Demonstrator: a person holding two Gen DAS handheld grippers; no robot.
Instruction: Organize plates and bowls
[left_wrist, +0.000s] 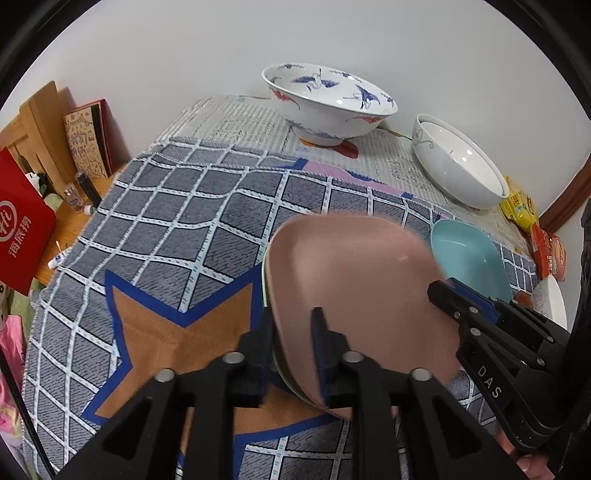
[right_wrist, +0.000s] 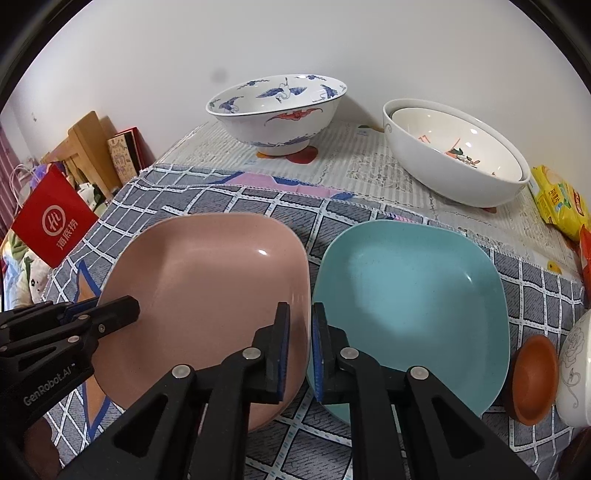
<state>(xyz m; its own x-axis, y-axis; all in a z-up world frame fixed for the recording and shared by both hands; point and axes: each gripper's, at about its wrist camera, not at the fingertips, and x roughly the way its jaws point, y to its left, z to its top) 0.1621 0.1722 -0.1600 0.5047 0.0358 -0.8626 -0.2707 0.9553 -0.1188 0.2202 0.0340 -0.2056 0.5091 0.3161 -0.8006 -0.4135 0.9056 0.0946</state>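
A pink square plate (left_wrist: 354, 280) lies on a green plate whose edge (left_wrist: 264, 284) peeks out at its left, on the checked cloth. My left gripper (left_wrist: 291, 332) straddles the pink plate's near-left rim, its jaws slightly apart and the pads not pressing. In the right wrist view my right gripper (right_wrist: 300, 332) stands over the pink plate's (right_wrist: 207, 280) right rim, slightly open, with the rim in the gap. A teal square plate (right_wrist: 406, 295) lies just to the right of the pink one.
At the back stand a blue-crane bowl (right_wrist: 277, 118) and two nested white bowls (right_wrist: 454, 158). A small brown saucer (right_wrist: 535, 376) and a patterned white bowl (right_wrist: 576, 369) sit at the right edge. Snack packs (right_wrist: 557, 199) lie far right; a red bag (right_wrist: 55, 218) hangs off the table's left.
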